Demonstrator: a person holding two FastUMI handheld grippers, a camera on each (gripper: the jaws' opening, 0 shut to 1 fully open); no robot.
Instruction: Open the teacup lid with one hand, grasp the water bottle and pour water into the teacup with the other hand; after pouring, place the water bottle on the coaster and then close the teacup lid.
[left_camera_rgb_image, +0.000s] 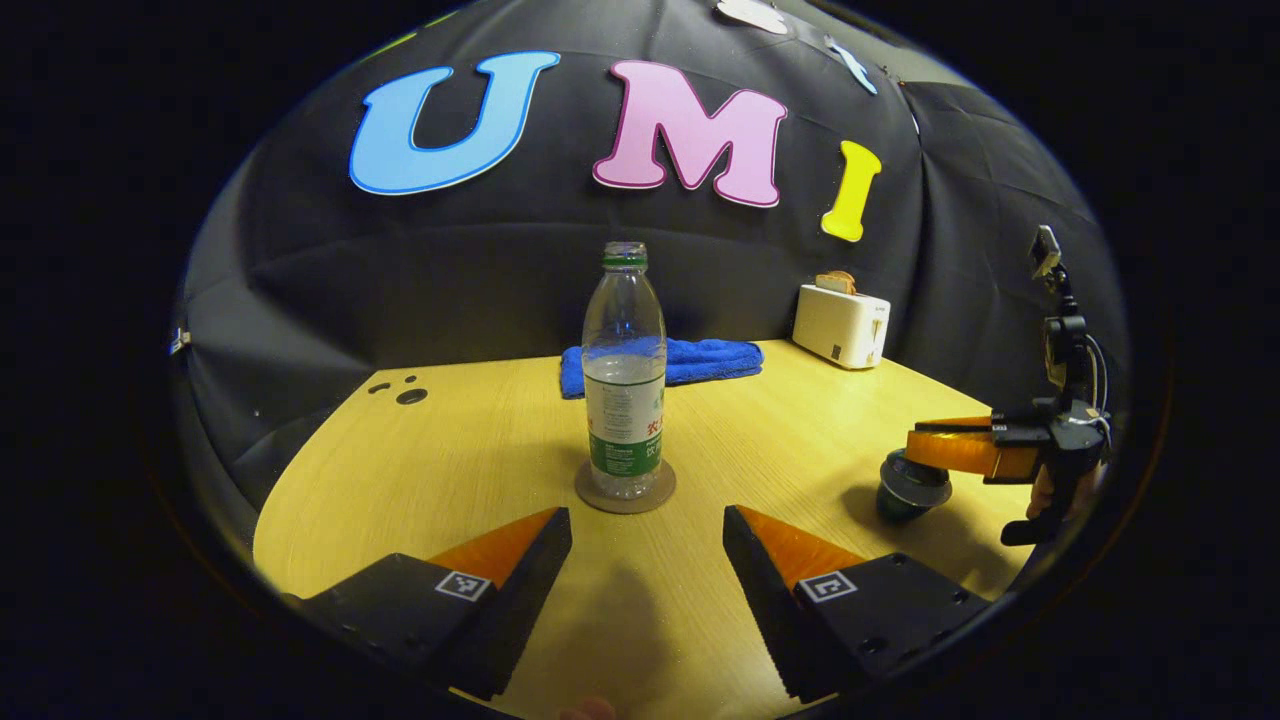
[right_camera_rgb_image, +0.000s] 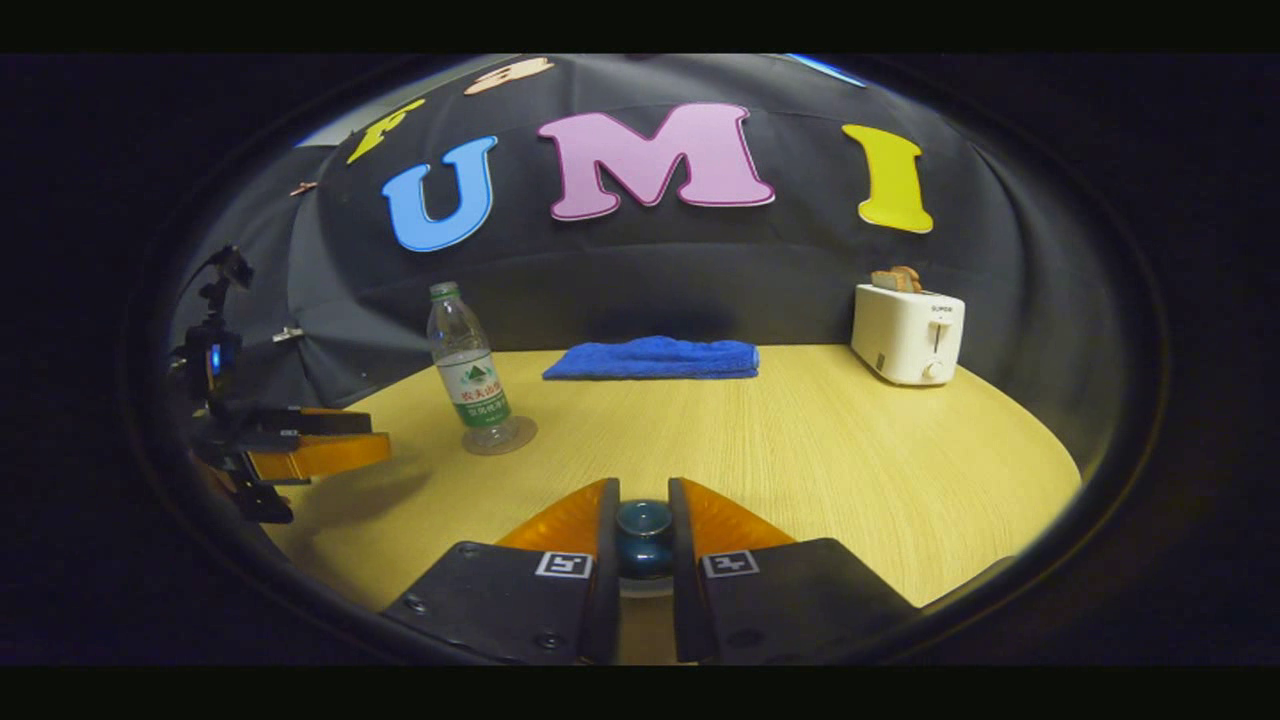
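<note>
The tabletop (right_camera_rgb_image: 800, 440) is pale wood-grain laminate with a smooth, faintly shiny face. The water bottle (left_camera_rgb_image: 624, 375) is clear glossy plastic with a paper-like label. The towel (right_camera_rgb_image: 655, 358) at the far edge is fluffy cloth. The toaster (right_camera_rgb_image: 908, 333) looks smooth plastic. The teacup lid (right_camera_rgb_image: 643, 520) is glossy glazed ceramic.

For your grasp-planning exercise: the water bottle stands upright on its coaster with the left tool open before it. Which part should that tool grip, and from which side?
Grip the water bottle around its labelled middle, coming in level from the front, where the left tool already faces it. It stands upright on the coaster, its body round and narrower than the open gap, with bare table either side. The narrow neck looks less steady.
</note>
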